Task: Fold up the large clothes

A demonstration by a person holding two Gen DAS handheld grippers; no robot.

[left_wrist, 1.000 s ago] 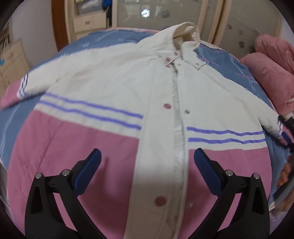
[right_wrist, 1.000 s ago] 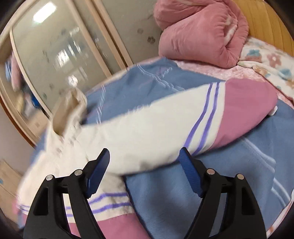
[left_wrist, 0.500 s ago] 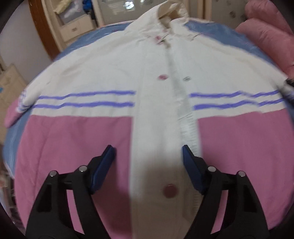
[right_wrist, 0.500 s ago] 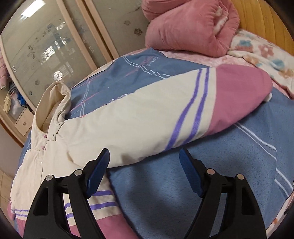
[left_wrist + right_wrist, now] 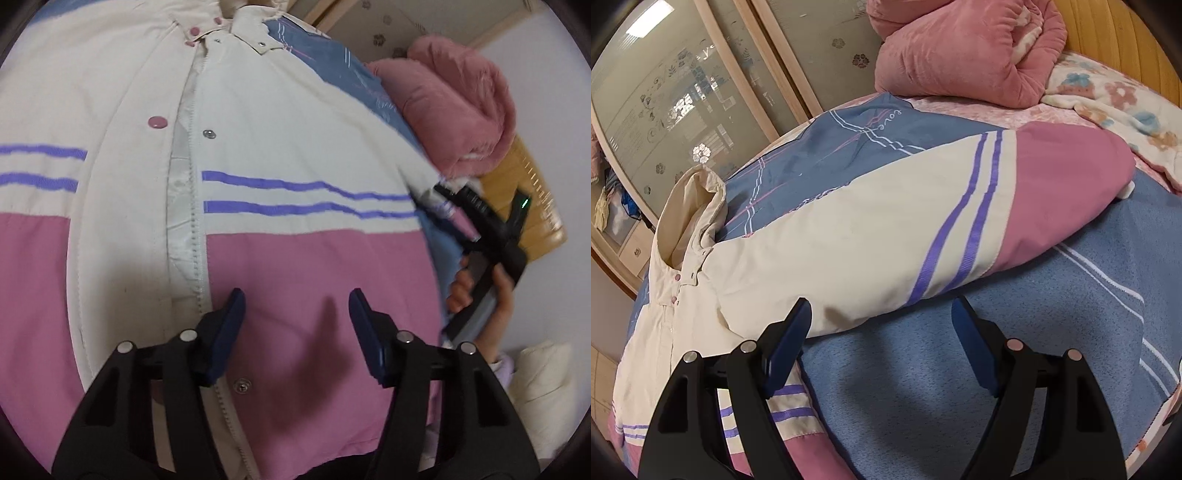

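Observation:
A large cream and pink jacket (image 5: 288, 155) with purple stripes lies front up, spread flat on the bed. My left gripper (image 5: 295, 325) is open and empty, close above the pink lower right front panel beside the zipper. My right gripper (image 5: 881, 332) is open and empty, just short of the lower edge of the jacket's right sleeve (image 5: 905, 229), which lies stretched out to the pink cuff (image 5: 1067, 184). The right gripper also shows in the left wrist view (image 5: 491, 225), held by a hand at the jacket's right side.
The jacket lies on a blue striped blanket (image 5: 979, 376). A folded pink quilt (image 5: 964, 51) and a floral cover (image 5: 1115, 99) sit at the head of the bed. Sliding wardrobe doors (image 5: 701, 92) stand behind the bed. A cream pillow (image 5: 543, 380) lies at the right.
My left gripper has dropped lower and shifted right, from the jacket's centre to the pink right front panel. My right gripper has moved closer to the sleeve.

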